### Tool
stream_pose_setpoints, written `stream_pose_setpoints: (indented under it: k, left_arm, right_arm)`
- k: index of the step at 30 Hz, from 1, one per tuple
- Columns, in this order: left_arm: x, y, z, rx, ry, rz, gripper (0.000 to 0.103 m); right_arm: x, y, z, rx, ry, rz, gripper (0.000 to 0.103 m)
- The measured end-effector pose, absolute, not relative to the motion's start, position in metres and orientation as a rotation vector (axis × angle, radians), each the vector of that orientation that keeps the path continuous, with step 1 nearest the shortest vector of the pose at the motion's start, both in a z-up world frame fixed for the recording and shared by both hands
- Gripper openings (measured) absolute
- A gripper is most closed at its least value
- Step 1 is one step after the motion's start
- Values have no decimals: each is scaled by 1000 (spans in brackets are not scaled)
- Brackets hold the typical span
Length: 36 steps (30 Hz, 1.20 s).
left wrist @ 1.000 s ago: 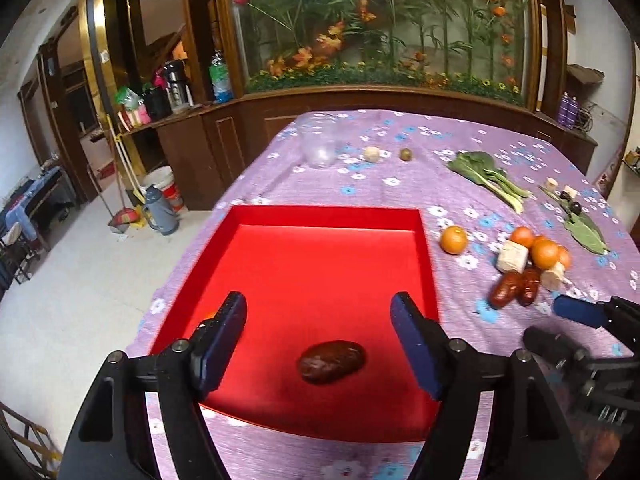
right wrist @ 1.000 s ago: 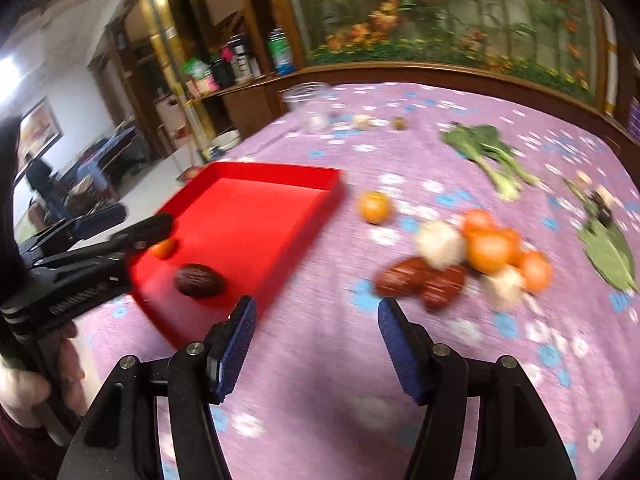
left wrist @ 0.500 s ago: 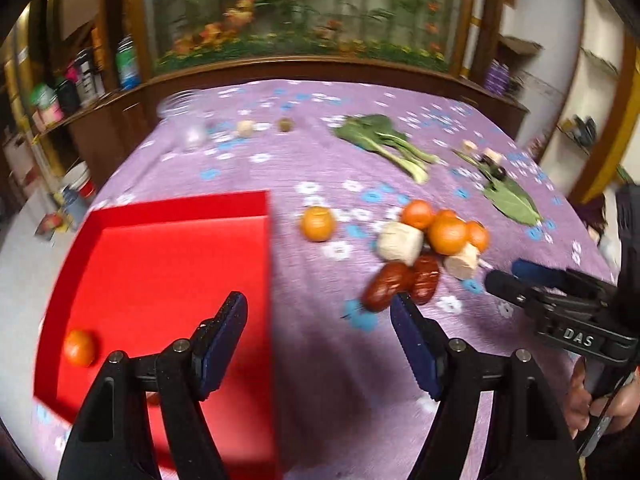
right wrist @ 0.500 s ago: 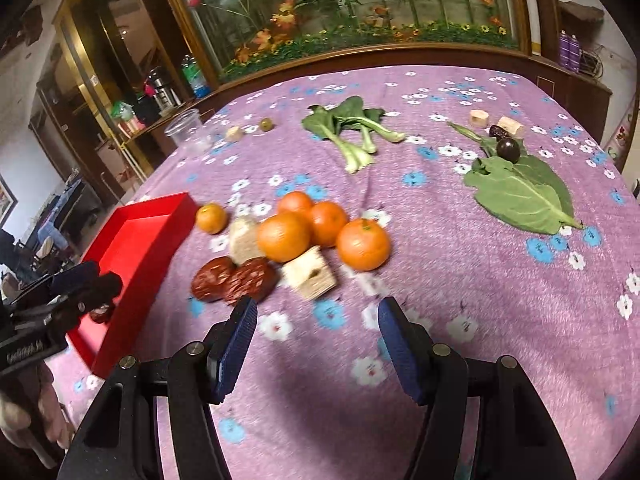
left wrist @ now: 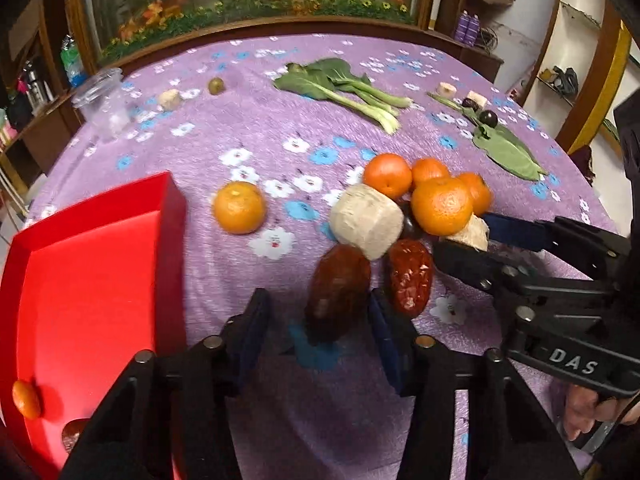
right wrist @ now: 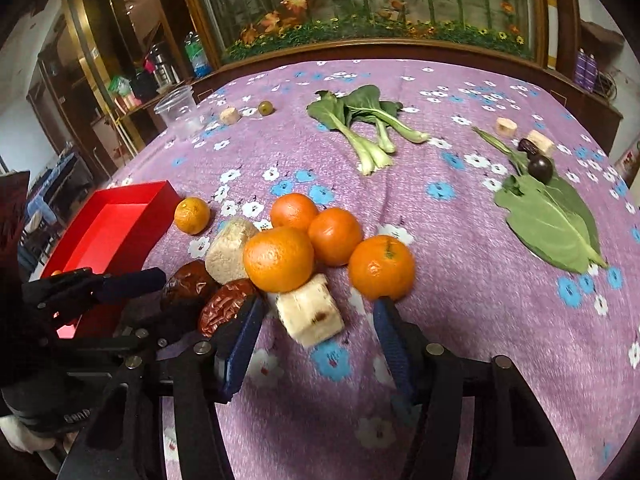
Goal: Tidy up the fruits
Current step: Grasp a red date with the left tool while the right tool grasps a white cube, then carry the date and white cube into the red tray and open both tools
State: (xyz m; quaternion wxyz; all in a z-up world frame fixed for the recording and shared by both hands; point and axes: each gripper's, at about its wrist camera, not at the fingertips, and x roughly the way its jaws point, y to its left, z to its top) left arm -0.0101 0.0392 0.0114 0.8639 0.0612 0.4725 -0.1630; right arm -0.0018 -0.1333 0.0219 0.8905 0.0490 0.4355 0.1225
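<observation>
Dim indoor light, fisheye-warped, slightly blurred

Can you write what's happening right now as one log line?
left gripper: closing around date | right gripper: closing around pale chunk | red tray: holds small orange

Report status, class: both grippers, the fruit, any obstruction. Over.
Left gripper closing around dark red date, not yet gripped. Right gripper closing around pale block. Second date crowds left's right finger. Tray beside.

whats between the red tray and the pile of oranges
One lone orange on the purple cloth, apart from both the red tray and the orange pile; both wrist views show it.
</observation>
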Motion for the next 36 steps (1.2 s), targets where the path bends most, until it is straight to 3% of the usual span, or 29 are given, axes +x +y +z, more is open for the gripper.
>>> stream_pose_setpoints:
  k: [2,3,7,21,29,36]
  left_arm:
    - [-10,37,12,146,976,-336,41]
    - [-10,35,12,148,973,-337,28]
    - [-12,39,14,108,970,-333,28]
    - [-55,139,66,-140,846,-204,29]
    - [-65,234,69,-240,806,28,29]
    - [-42,268,55,-234,848,71,29]
  right_arm:
    - [1,-132,21,101,909,257,47]
    - [3,-132,19,106,920,261,42]
    - [4,-132,16,119,929,273,32]
    - [-38,-116,58,156,869,346,29]
    - [-49,-40,84,98,866,519,29]
    - [-29,41,71,16,929,620,29]
